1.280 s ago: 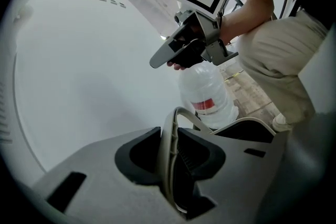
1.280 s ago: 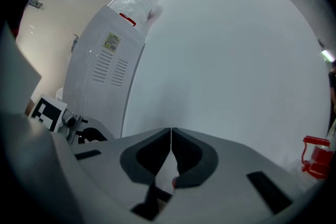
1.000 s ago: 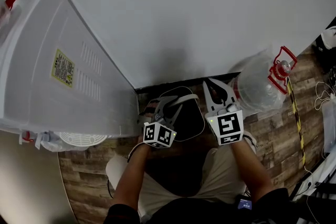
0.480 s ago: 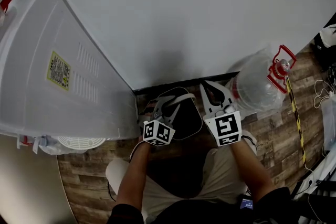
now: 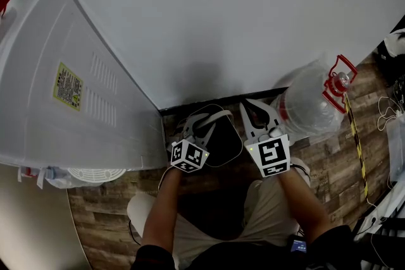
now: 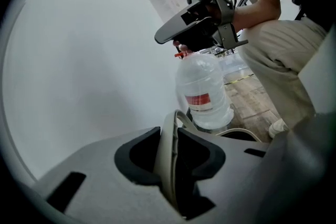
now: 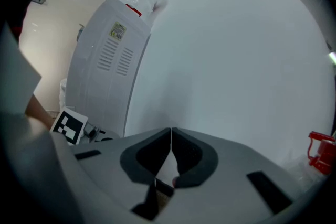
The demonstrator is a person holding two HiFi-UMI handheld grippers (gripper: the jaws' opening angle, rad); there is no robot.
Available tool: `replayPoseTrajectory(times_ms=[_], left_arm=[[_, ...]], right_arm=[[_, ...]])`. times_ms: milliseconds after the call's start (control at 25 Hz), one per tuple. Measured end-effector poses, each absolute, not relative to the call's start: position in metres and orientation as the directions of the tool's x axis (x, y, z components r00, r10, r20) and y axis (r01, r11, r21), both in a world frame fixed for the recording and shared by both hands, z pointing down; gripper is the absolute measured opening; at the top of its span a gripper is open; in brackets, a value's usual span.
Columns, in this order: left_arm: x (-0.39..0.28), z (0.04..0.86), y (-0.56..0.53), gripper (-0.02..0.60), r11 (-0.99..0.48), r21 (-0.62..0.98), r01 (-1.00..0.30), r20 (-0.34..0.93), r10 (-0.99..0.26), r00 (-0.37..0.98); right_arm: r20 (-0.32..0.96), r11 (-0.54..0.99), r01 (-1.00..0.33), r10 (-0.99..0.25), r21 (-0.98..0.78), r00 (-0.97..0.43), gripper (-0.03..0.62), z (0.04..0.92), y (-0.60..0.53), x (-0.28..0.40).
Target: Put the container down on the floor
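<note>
The container (image 5: 223,136) is a black tub with a beige rim, low over the wood floor by the white wall; I cannot tell whether it touches the floor. My left gripper (image 5: 201,126) is shut on its near rim. In the left gripper view the beige rim (image 6: 169,157) stands edge-on between the two pads. My right gripper (image 5: 261,112) hovers just right of the container, shut and holding nothing. In the right gripper view its tips (image 7: 171,131) meet in front of the wall. It also shows in the left gripper view as the right gripper (image 6: 160,38).
A big clear water jug (image 5: 312,102) with a red handle stands on the floor to the right, close to my right gripper. A white appliance (image 5: 69,88) fills the left. The dark baseboard (image 5: 190,105) runs behind the container. My knees are right below both grippers.
My left gripper and the container have sunk a little and shifted slightly left. The right gripper has stayed where it was.
</note>
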State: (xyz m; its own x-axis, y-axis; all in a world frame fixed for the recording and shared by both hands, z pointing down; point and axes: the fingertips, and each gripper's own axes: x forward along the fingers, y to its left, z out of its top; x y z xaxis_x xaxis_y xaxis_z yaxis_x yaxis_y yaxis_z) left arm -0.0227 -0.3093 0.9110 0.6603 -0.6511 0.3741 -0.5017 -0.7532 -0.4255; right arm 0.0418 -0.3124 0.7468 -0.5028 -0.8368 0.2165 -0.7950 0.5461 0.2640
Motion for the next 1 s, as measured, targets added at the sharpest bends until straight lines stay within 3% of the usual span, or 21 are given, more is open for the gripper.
replayPoseTrajectory(times_ms=[1000], left_arm=[[-0.011,0.918,-0.327,0.11,-0.759,-0.386,-0.524,0.405,-0.65,0.643]], right_arm=[[0.228,0.556,-0.772,-0.831,0.308,-0.508,0.031,0.752,-0.314,0.036]])
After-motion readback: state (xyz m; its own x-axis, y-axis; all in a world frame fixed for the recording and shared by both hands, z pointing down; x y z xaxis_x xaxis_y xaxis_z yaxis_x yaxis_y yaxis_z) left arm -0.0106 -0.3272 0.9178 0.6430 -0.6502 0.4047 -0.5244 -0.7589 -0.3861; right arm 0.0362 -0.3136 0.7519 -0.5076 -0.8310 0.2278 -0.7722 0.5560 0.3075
